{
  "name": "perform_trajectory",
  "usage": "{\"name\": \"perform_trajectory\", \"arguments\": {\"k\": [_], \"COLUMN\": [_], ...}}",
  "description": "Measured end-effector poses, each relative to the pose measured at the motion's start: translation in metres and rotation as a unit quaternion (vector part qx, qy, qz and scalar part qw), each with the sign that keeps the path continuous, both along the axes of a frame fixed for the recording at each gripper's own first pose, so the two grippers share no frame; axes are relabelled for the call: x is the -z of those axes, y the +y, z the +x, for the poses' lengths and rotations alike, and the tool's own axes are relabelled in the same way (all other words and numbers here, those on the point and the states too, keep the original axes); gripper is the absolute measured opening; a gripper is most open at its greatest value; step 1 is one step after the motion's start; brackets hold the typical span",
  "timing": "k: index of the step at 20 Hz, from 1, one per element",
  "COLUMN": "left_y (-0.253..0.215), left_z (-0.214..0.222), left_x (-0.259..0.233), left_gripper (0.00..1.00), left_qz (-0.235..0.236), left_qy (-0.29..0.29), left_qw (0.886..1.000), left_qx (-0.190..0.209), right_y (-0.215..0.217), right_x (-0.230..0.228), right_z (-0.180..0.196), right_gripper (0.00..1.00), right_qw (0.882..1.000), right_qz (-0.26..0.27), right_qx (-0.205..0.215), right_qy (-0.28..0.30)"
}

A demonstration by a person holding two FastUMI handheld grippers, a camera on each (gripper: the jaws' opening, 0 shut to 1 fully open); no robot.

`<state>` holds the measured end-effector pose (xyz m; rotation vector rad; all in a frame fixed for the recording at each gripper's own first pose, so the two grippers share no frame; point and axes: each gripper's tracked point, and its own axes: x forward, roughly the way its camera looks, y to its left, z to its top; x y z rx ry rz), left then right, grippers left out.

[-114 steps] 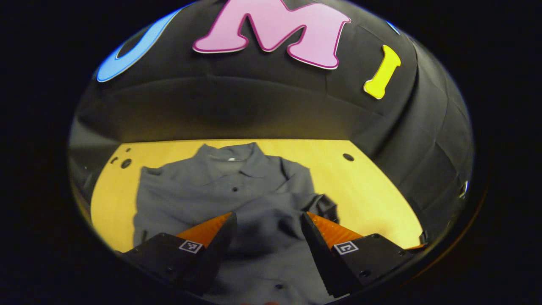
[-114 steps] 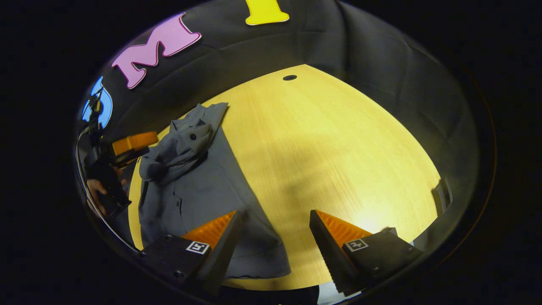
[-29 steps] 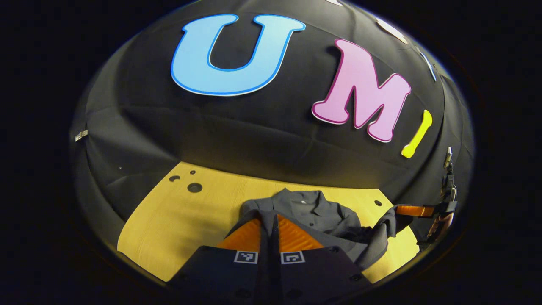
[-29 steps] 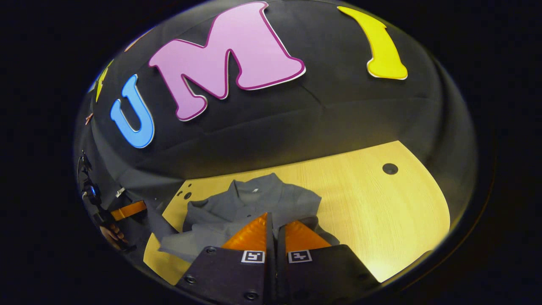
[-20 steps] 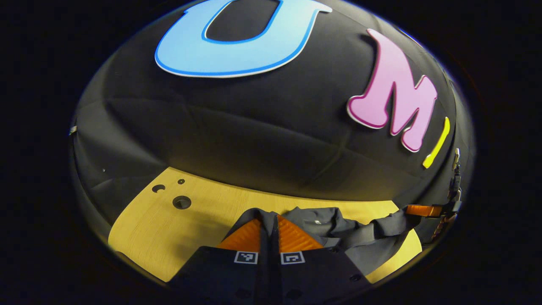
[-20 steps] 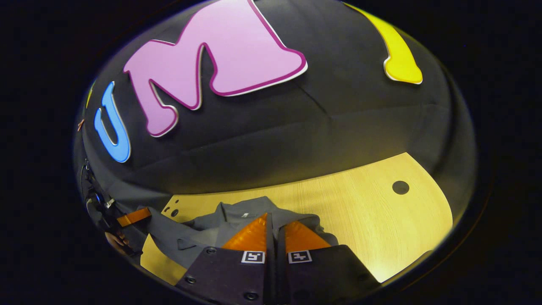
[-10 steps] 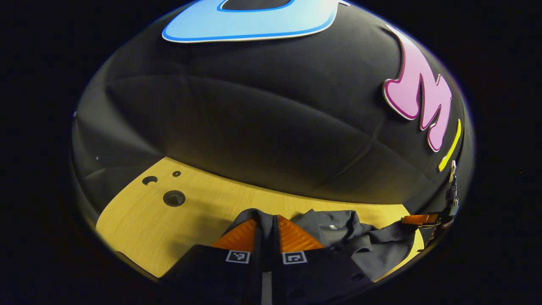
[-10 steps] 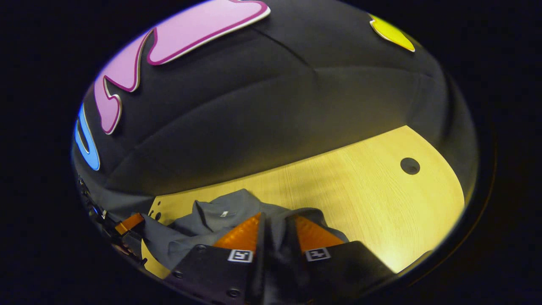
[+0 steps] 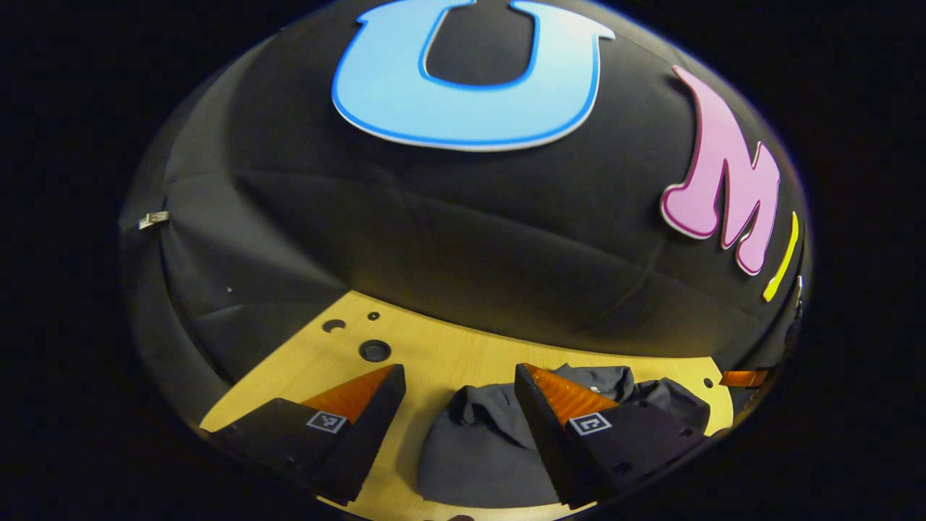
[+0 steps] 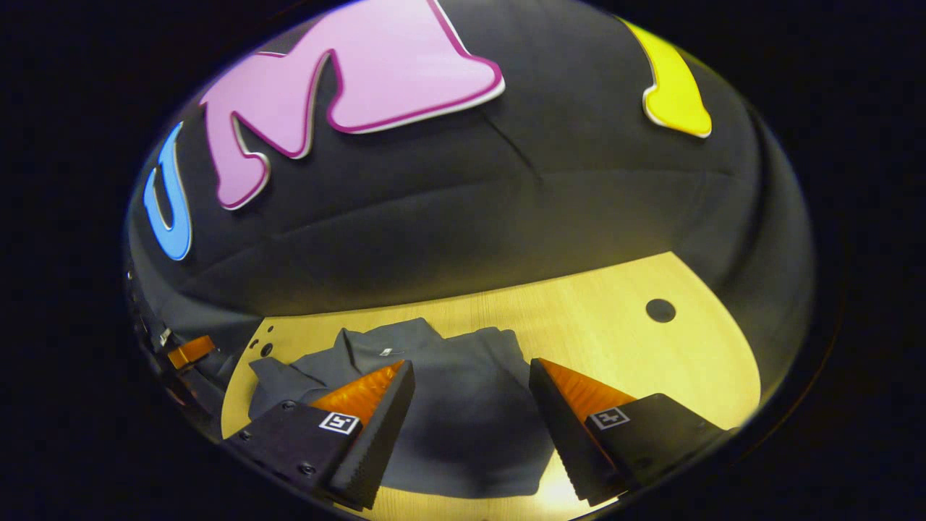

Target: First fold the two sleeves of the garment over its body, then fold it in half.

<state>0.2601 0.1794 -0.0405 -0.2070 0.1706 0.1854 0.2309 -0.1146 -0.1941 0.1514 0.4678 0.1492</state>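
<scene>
Table [image 9: 463, 351] of pale wood bore round holes [image 9: 374, 350] near back edge. Grey garment [image 10: 463, 405] lay bunched on it, collar toward wall. Left gripper [image 9: 456, 405] hung above garment, jaws wide, holding nothing. Right gripper [image 10: 470, 401] likewise spread wide, empty, over garment.

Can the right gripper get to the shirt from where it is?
Probably yes. The right gripper hangs open right above the gray shirt on the table, and nothing sits between its jaws and the cloth.
</scene>
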Motion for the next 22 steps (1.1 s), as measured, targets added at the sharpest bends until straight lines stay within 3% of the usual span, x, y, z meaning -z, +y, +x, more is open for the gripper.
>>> {"name": "perform_trajectory", "arguments": {"k": [8, 13, 17, 22], "left_y": [0.000, -0.025, -0.057, -0.061], "left_z": [-0.141, -0.210, -0.251, -0.289], "left_x": [-0.058, -0.057, -0.038, -0.018], "left_gripper": [0.96, 0.96, 0.96, 0.96], "left_qz": [0.045, 0.115, 0.094, 0.092], "left_qy": [-0.063, -0.082, -0.085, -0.097], "left_qw": [0.997, 0.990, 0.991, 0.991], "left_qx": [-0.031, 0.005, 0.036, 0.025], "right_y": [0.005, 0.015, 0.021, 0.032], "right_x": [-0.063, -0.064, -0.061, -0.049], "right_z": [-0.100, -0.159, -0.207, -0.266], "right_gripper": [0.99, 0.99, 0.98, 0.98], "right_qw": [0.997, 0.996, 0.997, 0.995], "right_qz": [-0.030, -0.028, -0.014, -0.029], "right_qx": [0.000, -0.008, 0.000, 0.000], "right_qy": [-0.078, -0.081, -0.082, -0.096]}}
